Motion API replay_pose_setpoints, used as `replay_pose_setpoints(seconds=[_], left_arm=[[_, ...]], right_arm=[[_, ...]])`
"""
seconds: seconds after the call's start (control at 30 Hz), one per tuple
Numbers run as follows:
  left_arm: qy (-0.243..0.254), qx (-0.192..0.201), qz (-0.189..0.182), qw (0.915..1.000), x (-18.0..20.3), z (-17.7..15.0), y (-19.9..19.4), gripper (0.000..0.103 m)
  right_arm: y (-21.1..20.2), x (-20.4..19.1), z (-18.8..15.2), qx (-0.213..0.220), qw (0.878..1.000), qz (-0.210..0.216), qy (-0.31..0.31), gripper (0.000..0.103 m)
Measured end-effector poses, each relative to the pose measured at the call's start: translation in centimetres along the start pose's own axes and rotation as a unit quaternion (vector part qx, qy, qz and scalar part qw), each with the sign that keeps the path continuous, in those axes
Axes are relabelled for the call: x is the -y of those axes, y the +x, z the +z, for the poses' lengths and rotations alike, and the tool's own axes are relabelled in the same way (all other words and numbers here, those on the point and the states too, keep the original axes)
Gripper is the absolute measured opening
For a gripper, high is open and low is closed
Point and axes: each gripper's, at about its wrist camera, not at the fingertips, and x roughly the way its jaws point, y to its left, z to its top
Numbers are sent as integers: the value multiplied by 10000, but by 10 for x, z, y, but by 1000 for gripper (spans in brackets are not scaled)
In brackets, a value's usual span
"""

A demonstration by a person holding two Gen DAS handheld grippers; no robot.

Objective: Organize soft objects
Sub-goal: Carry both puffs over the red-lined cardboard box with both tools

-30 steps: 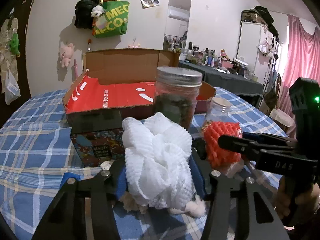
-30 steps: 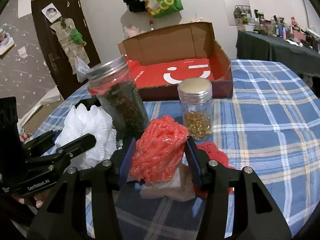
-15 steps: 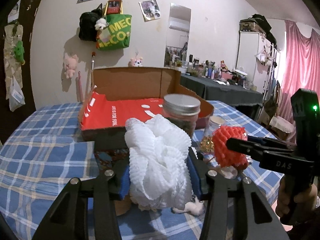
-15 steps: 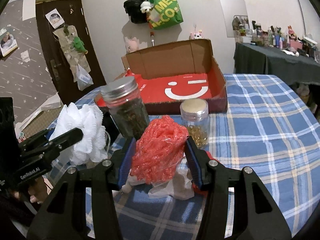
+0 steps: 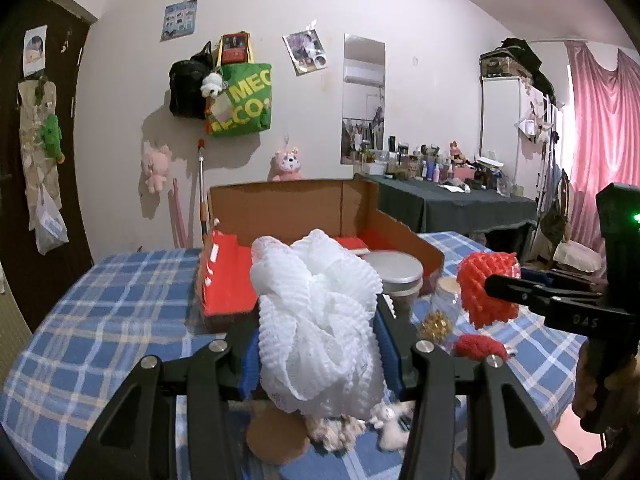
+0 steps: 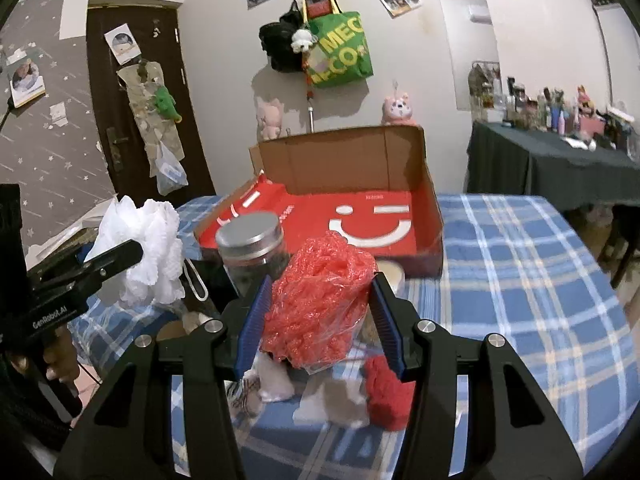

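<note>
My left gripper (image 5: 318, 350) is shut on a white mesh bath pouf (image 5: 316, 320), held above the blue plaid tablecloth (image 5: 100, 320). My right gripper (image 6: 318, 320) is shut on a red mesh pouf in clear wrap (image 6: 320, 300). Each gripper shows in the other's view: the white pouf (image 6: 144, 252) at the left, the red pouf (image 5: 486, 288) at the right. Behind both lies an open cardboard box with a red smiley lining (image 6: 372, 216). Small soft items remain on the cloth below: a red knitted piece (image 6: 386, 392) and pale plush bits (image 5: 384, 428).
A dark-filled glass jar with a metal lid (image 6: 252, 252) and a small jar of gold beads (image 5: 440, 312) stand in front of the box. A dark printed tin is hidden behind the white pouf. A black-draped side table (image 6: 552, 160) with bottles stands at the back right.
Both grippers have risen with their poufs lifted off the cloth. The jars and box now sit lower and farther below the held poufs.
</note>
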Motion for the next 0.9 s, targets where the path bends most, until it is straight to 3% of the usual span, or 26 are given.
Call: replay_pose_setpoints(seconds=[0.37, 0.57, 0.9], left_arm=[[255, -125, -41, 9996, -10, 25, 24, 51], [268, -332, -277, 9987, -18, 40, 43, 51], [531, -701, -483, 9950, -24, 57, 76, 51]], right_arm=[[18, 12, 29, -2, 9999, 18, -135, 48], [32, 13, 46, -63, 9994, 53, -347, 48], [66, 17, 72, -447, 9968, 196, -640, 49]])
